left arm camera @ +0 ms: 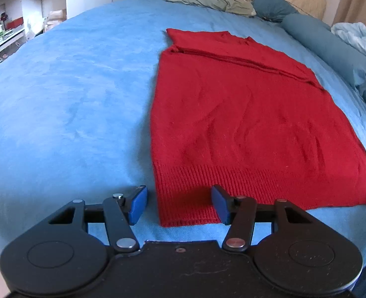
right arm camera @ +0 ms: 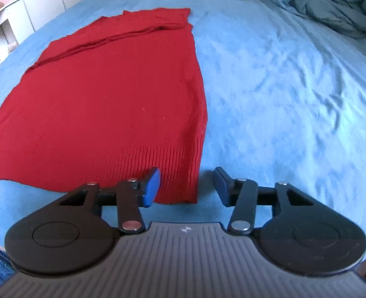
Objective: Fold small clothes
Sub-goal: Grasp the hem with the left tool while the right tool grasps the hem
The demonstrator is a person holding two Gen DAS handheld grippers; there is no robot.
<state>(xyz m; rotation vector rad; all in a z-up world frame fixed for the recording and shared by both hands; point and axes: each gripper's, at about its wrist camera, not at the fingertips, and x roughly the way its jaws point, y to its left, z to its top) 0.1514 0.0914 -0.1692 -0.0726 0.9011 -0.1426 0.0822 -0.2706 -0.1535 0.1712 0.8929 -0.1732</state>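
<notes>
Red knit sweater [left arm camera: 245, 124], lying flat on the blue bedsheet [left arm camera: 71, 99]. Ribbed hem at the near end, toward the cameras; neck end at the far end. Sleeves folded in across the upper body, leaving stacked diagonal edges. Outline roughly a long rectangle, sides straight. Body fabric shows shallow wrinkles. Near hem corners lie flat on the sheet.

Spread right hand-held gripper [right arm camera: 186, 188] astride red sweater [right arm camera: 113, 99] hem corner
</notes>
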